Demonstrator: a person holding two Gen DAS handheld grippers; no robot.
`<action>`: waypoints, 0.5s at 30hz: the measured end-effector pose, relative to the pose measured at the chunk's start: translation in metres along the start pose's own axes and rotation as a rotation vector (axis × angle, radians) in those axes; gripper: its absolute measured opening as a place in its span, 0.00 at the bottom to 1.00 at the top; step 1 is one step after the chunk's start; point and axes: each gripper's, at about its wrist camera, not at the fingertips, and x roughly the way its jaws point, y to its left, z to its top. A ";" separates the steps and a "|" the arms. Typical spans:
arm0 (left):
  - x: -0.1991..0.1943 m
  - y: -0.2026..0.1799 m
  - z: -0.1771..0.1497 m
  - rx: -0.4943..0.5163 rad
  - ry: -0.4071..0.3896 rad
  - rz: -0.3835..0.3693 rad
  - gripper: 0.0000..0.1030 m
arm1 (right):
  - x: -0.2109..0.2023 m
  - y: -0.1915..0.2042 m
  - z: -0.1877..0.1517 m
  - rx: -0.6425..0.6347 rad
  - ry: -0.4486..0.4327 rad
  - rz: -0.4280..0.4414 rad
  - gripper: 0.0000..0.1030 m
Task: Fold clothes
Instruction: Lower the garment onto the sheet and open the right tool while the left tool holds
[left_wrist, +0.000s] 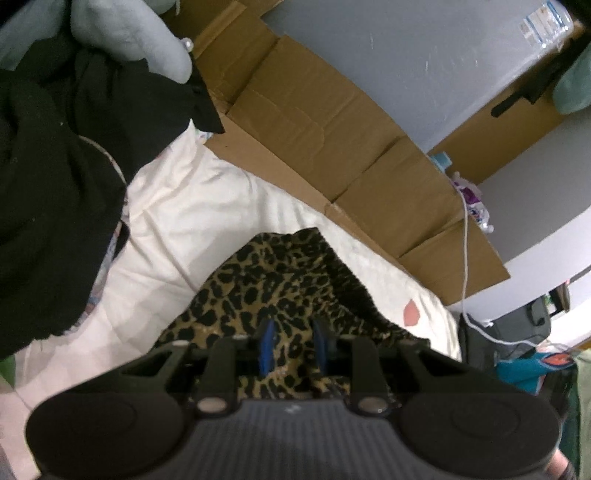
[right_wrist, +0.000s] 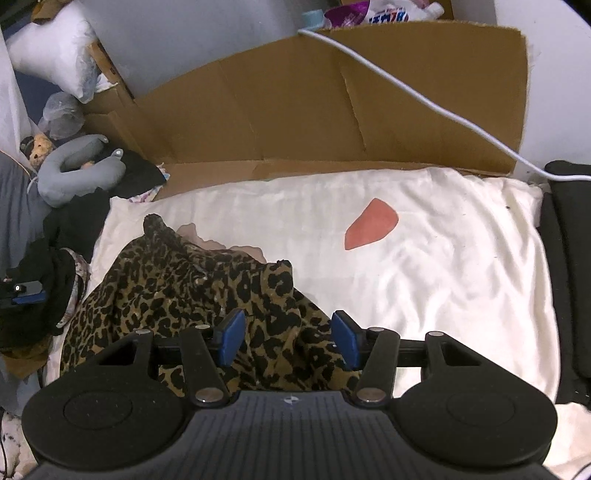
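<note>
Leopard-print garment (right_wrist: 192, 295) lay bunched on cream bedding (right_wrist: 443, 258), near left edge. Right gripper (right_wrist: 288, 339) spread wide over hem; left gripper (left_wrist: 291, 347) parted narrowly around fabric. Open bedding rightward.

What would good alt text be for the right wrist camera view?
The right gripper, its blue fingers apart, sits over a crumpled leopard-print garment on a white sheet bearing a coral patch. Flattened cardboard stands behind, crossed by a white cable.
</note>
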 end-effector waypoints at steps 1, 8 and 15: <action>0.001 0.001 0.000 0.000 0.000 0.009 0.23 | 0.005 0.000 0.001 0.002 0.004 0.004 0.58; 0.021 0.007 0.013 -0.017 0.009 0.051 0.23 | 0.043 0.004 -0.001 0.008 0.061 0.019 0.58; 0.051 -0.002 0.034 0.104 0.024 0.101 0.25 | 0.064 0.005 0.000 0.002 0.099 0.025 0.32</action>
